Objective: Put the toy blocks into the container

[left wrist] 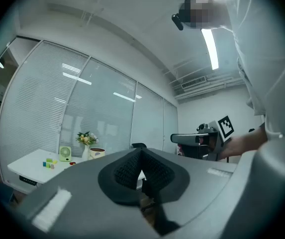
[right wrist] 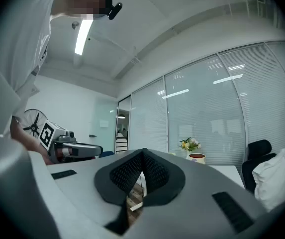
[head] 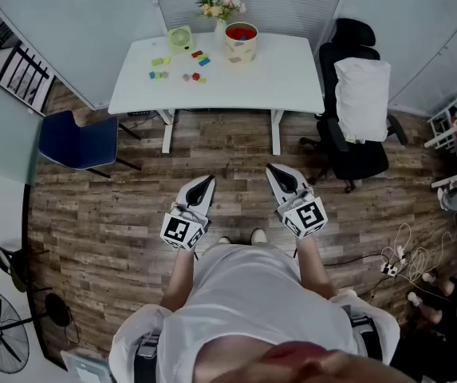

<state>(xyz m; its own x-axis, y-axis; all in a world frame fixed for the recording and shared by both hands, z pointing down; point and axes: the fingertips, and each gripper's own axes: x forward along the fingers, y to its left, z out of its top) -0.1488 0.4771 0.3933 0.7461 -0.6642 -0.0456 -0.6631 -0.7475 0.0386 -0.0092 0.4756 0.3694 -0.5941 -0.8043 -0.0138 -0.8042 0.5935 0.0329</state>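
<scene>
Small toy blocks point(head: 160, 75), judged light, rigid and smooth and best pinched across flat sides, are seen scattered on the white table point(head: 284, 78) beside the container point(head: 241, 42). Well apart from them, the left gripper point(head: 207, 180) and right gripper point(head: 270, 169) are held closed and empty.

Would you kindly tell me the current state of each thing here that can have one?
Left gripper: shut, empty.
Right gripper: shut, empty.
Container: upright, open-topped, something coloured inside.
Blocks: scattered loose on the table.
Chair: unoccupied, pillow propped on it.
</scene>
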